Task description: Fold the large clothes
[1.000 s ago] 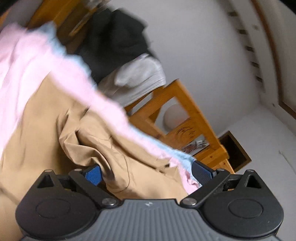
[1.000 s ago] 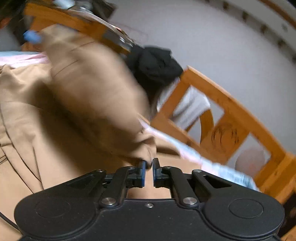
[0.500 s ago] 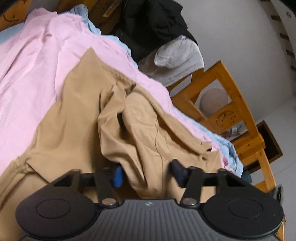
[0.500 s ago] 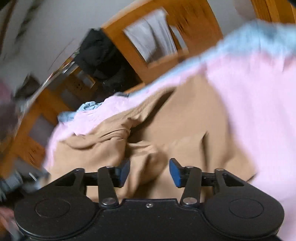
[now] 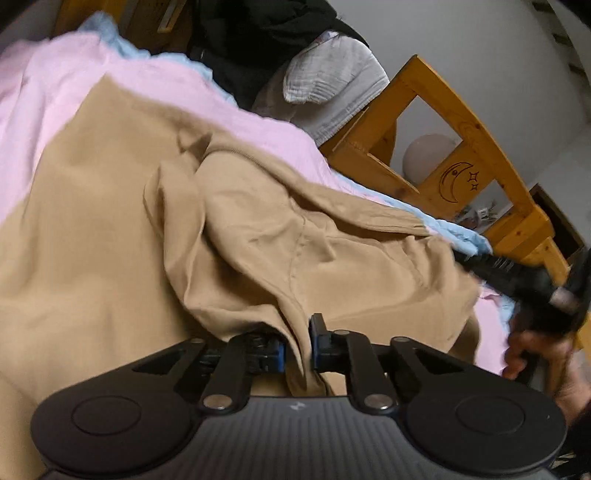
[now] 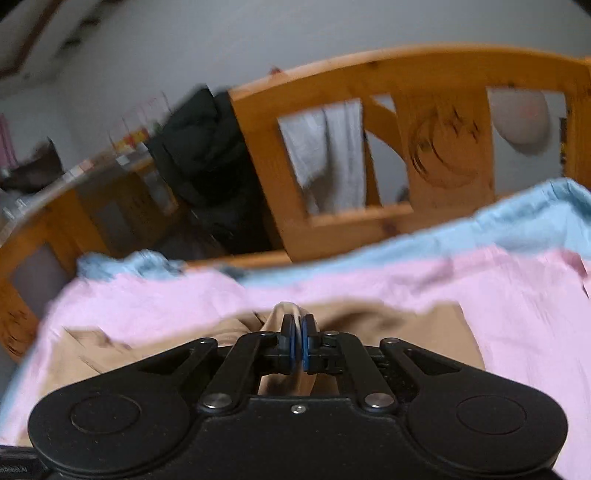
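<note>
A large tan garment (image 5: 110,229) lies rumpled on a pink sheet (image 5: 48,96) over a bed. In the left wrist view my left gripper (image 5: 296,347) sits low over the garment's near part. Its jaws are closing, with a raised fold of tan cloth filling the gap between the blue pads. In the right wrist view my right gripper (image 6: 297,345) is shut, and a pinch of the tan garment (image 6: 406,325) bulges above and below its pads. The left wrist view also shows the right gripper (image 5: 461,256) at the garment's far right edge, held by a hand (image 5: 535,354).
A light blue sheet (image 6: 517,221) edges the pink one. The wooden bed frame (image 5: 436,96) with a carved moon panel rises behind, with a black garment (image 5: 258,33) and a white cloth (image 5: 332,81) draped on it. A pale round lamp (image 5: 424,155) shows through the frame.
My left gripper's jaws went from wide open to narrow around a fold of the garment as it sank toward the cloth. My right gripper rolled, opened over the garment, then shut on it.
</note>
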